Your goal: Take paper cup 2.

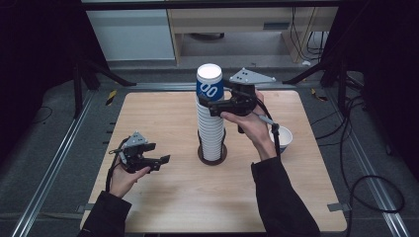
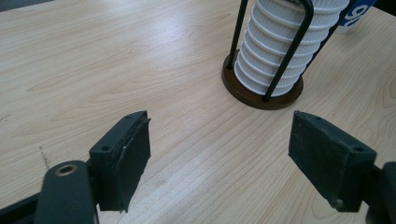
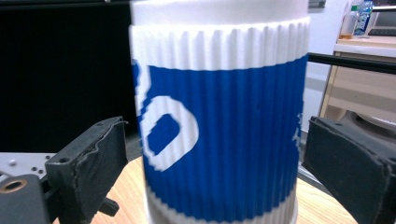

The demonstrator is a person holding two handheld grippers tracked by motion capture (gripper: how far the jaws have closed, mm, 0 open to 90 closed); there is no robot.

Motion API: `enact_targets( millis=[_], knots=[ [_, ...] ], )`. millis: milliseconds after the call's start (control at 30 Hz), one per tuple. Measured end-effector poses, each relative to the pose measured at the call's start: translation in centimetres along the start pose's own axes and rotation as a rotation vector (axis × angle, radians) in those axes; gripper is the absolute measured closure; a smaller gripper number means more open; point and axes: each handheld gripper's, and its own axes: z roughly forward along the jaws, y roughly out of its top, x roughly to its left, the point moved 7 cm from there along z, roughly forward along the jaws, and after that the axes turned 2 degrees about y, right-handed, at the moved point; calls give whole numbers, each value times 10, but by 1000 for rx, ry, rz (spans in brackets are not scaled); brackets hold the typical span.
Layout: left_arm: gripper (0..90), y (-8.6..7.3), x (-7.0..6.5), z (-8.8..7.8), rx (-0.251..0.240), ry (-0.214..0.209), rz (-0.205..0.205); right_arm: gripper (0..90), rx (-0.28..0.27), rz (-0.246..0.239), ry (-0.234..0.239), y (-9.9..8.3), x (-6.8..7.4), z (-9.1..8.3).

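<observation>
A tall stack of white ribbed paper cups (image 1: pixel 211 128) stands in a black wire holder on a round brown base (image 1: pixel 212 157) at the table's middle. The top cup (image 1: pixel 208 84) carries a blue band with white print (image 3: pixel 219 140). My right gripper (image 1: pixel 203 104) is level with that top cup, one jaw on each side, and its pads (image 3: pixel 100 154) stand just off the cup wall, so it is open. My left gripper (image 1: pixel 162 160) hovers low over the wood, left of the holder, open (image 2: pixel 219 133) with nothing between its jaws. The holder's lower part (image 2: pixel 266 60) lies ahead of it.
A single cup (image 1: pixel 282 138) stands upright on the table right of the stack, under the right forearm. The wooden table (image 1: pixel 163 113) has bare room at left and front. Cables and metal rails run along both sides.
</observation>
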Motion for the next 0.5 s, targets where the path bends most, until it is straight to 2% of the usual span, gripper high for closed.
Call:
enact_targets(
  millis=[233,500],
  knots=[
    [204,0,0,1,2,-3,0,98,-4,3,-15,-3,-4,11],
    [203,-1,-1,2,8,-6,2,162,12,8,5,-6,-3,17]
  ],
)
